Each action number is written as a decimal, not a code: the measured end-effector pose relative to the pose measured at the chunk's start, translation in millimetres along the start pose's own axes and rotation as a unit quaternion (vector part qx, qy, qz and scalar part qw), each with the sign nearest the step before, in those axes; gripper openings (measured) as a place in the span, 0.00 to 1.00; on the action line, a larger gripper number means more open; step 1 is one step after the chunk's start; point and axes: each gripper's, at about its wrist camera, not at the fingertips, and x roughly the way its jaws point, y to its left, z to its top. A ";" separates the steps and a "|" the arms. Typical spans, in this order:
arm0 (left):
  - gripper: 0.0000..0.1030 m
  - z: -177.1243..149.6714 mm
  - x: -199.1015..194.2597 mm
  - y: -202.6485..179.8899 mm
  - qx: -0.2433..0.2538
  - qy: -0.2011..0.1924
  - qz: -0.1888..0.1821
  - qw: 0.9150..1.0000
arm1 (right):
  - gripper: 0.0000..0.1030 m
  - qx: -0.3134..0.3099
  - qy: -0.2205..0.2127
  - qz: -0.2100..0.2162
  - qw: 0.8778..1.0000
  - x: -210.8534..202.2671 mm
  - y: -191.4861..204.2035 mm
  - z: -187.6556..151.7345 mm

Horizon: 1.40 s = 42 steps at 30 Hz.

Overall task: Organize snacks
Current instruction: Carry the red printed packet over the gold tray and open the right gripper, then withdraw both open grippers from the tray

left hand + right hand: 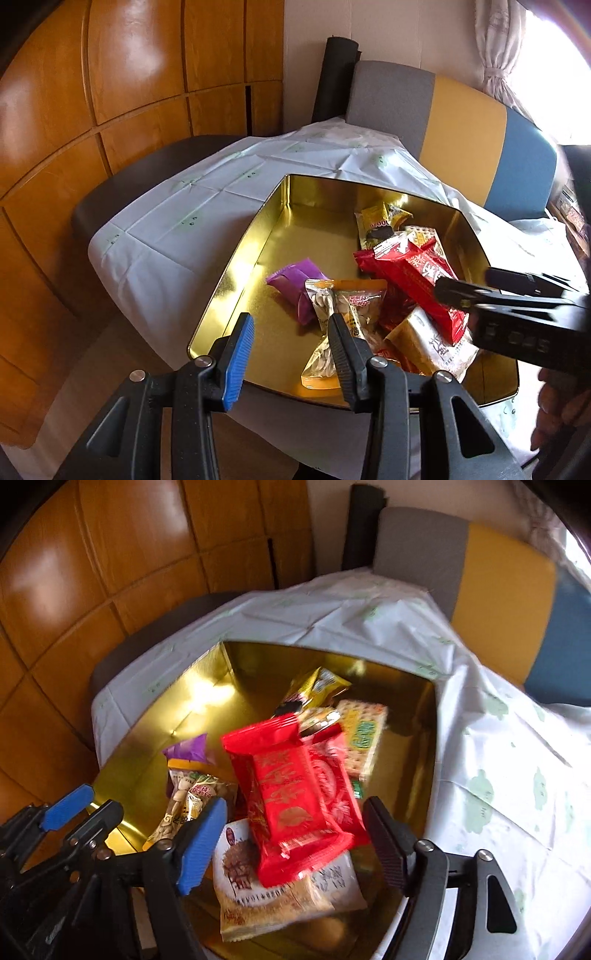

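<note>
A gold tin (424, 738) sits on the white cloth (498, 757) of the table, and the snacks lie in a heap in its near right part. The right gripper (291, 845) has its jaws wide apart. The red pack (291, 801) lies right between them, on top of the pile, but the pads do not squeeze it. Its long side runs away from the gripper, toward the far wall of the tin. The left gripper (291, 354) waits over the near edge, jaws partly open, holding nothing. The clear nut bag (328, 332) lies just beside its right finger. The right hand is nearer the red pack, so it would pick it up
</note>
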 end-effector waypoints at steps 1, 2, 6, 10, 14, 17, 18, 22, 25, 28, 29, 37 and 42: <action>0.41 0.2 -1.3 0.3 -0.001 -0.003 0.000 1.000 | 0.78 0.007 -0.010 -0.003 1.000 -7.2 -2.6 -2.5; 0.41 0.2 -3.7 -0.8 0.000 -0.007 0.001 1.000 | 0.81 0.015 -0.020 -0.008 1.000 -15.0 -4.8 -5.9; 0.56 -1.3 -12.7 -9.9 0.009 -0.020 0.009 1.000 | 0.86 0.049 -0.054 -0.036 0.997 -41.3 -13.8 -24.0; 0.61 -5.7 -24.2 -18.4 0.012 -0.040 -0.006 0.999 | 0.87 0.061 -0.067 -0.067 0.994 -56.0 -19.3 -43.6; 0.65 -9.9 -32.1 -28.4 0.017 -0.055 -0.007 0.998 | 0.88 0.062 -0.071 -0.082 0.992 -64.9 -23.0 -59.2; 0.65 -10.4 -36.0 -33.2 0.011 -0.062 0.003 0.998 | 0.88 0.061 -0.078 -0.090 0.991 -70.0 -24.1 -65.9; 0.65 -10.9 -37.8 -35.2 0.013 -0.066 0.010 0.998 | 0.88 0.058 -0.081 -0.092 0.991 -70.7 -24.6 -67.4; 0.65 -14.9 -44.1 -39.2 0.020 -0.079 0.023 0.996 | 0.91 0.059 -0.087 -0.095 0.990 -73.8 -22.8 -73.5; 0.65 -16.2 -44.7 -39.2 0.018 -0.076 0.017 0.997 | 0.91 0.058 -0.090 -0.092 0.990 -74.4 -21.8 -74.6; 0.65 -16.3 -44.9 -38.7 0.015 -0.074 0.014 0.997 | 0.91 0.057 -0.091 -0.090 0.990 -74.9 -20.5 -75.1; 0.65 -15.8 -45.1 -38.1 0.013 -0.074 0.009 0.997 | 0.91 0.057 -0.092 -0.090 0.990 -75.0 -20.0 -75.0; 0.65 -16.3 -45.5 -39.5 0.016 -0.077 0.013 0.997 | 0.91 0.055 -0.093 -0.089 0.990 -73.4 -17.3 -74.9; 0.64 -16.1 -44.7 -38.4 0.013 -0.076 0.012 0.997 | 0.91 0.052 -0.092 -0.090 0.990 -71.2 -14.8 -75.3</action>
